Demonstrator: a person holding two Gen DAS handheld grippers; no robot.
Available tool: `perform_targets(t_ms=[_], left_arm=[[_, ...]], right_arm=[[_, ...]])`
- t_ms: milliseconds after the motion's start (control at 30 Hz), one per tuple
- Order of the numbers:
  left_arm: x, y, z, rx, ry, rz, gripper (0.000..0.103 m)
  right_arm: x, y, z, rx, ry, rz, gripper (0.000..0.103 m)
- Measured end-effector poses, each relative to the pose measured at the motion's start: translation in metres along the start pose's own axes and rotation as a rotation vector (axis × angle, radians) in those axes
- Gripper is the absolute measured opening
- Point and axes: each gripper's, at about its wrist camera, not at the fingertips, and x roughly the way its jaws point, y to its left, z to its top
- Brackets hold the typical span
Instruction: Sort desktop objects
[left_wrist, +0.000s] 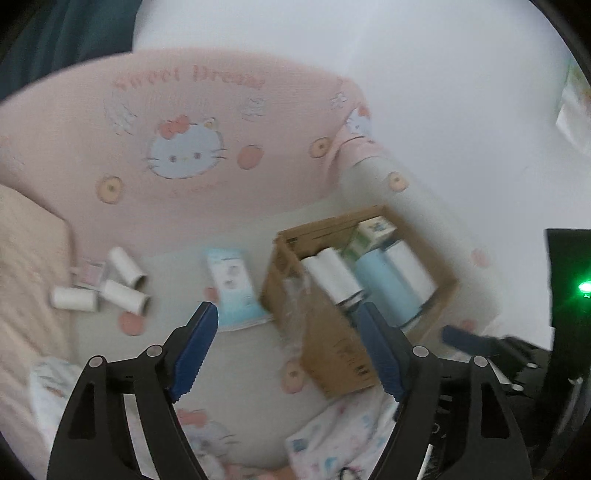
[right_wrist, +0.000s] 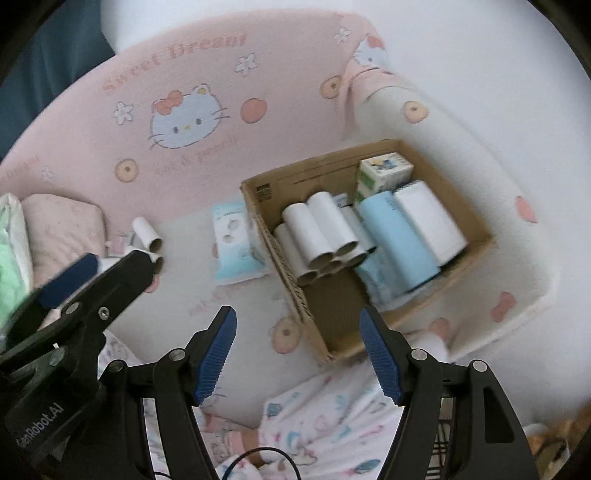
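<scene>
Both tongs hang spread and empty over a white bed sheet (right_wrist: 229, 295) printed with peaches: the left gripper (left_wrist: 286, 325) and the right gripper (right_wrist: 297, 325) have nothing between their blue pads. The open brown cardboard box (right_wrist: 306, 314) lies ahead, holding white cardboard tubes (right_wrist: 321, 229) stacked side by side, long axes running toward the near wall, hollow ends facing the camera. Beside them lie a pale blue pack (right_wrist: 395, 240) and a white pack (right_wrist: 428, 218), parallel. Left of the box, a light blue tissue packet (right_wrist: 236, 240) lies flat, and three loose white tubes (left_wrist: 122, 280), somewhat blurred, seem to point different ways.
</scene>
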Motion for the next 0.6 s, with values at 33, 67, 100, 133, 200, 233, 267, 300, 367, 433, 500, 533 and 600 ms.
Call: perform_targets(t_ms=[33,67,100,133,200,233,267,300,367,433,500,533,600], left_arm=[[-0.002,-0.002,-0.001,0.001,0.010,0.026,0.081],[-0.004,-0.003,-0.001,0.001,0.016,0.033,0.081],[-0.005,-0.004,-0.002,0.004,0.018,0.026,0.081],[-0.006,-0.005,-0.002,0.007,0.016,0.006,0.081],[-0.001,-0.005,-0.003,-0.004,0.029,-0.009,0.081],[0.003,-0.004,-0.003,-0.017,0.042,0.005,0.081],[0.007,-0.002,-0.004,-0.025,0.051,0.021,0.081],[0.009,-0.001,-0.005,-0.026,0.054,0.032,0.081],[0.011,-0.001,-0.007,-0.015,0.055,0.055,0.081],[0.011,0.001,-0.008,-0.006,0.051,0.072,0.081],[0.012,0.002,-0.008,-0.007,0.054,0.062,0.082],[0.013,0.003,-0.008,-0.010,0.054,0.047,0.082],[0.013,0.004,-0.007,-0.017,0.055,0.029,0.082]], right_arm=[[-0.004,0.001,-0.002,-0.002,-0.014,-0.009,0.067],[-0.006,0.002,-0.004,-0.011,-0.027,-0.007,0.067],[-0.009,0.002,-0.006,-0.019,-0.033,-0.004,0.067],[-0.012,0.002,-0.008,-0.021,-0.036,-0.004,0.067],[-0.014,0.001,-0.009,-0.017,-0.042,-0.028,0.067],[-0.015,0.000,-0.009,-0.019,-0.045,-0.046,0.067],[-0.015,0.000,-0.010,-0.025,-0.045,-0.064,0.067],[-0.015,0.000,-0.010,-0.030,-0.046,-0.074,0.067],[-0.012,-0.001,-0.010,-0.031,-0.038,-0.077,0.067],[-0.008,-0.003,-0.011,-0.024,-0.028,-0.074,0.067],[-0.005,-0.005,-0.011,-0.012,-0.014,-0.083,0.067],[-0.004,-0.005,-0.011,-0.009,-0.013,-0.095,0.068],[-0.005,-0.006,-0.010,-0.007,-0.020,-0.110,0.067]])
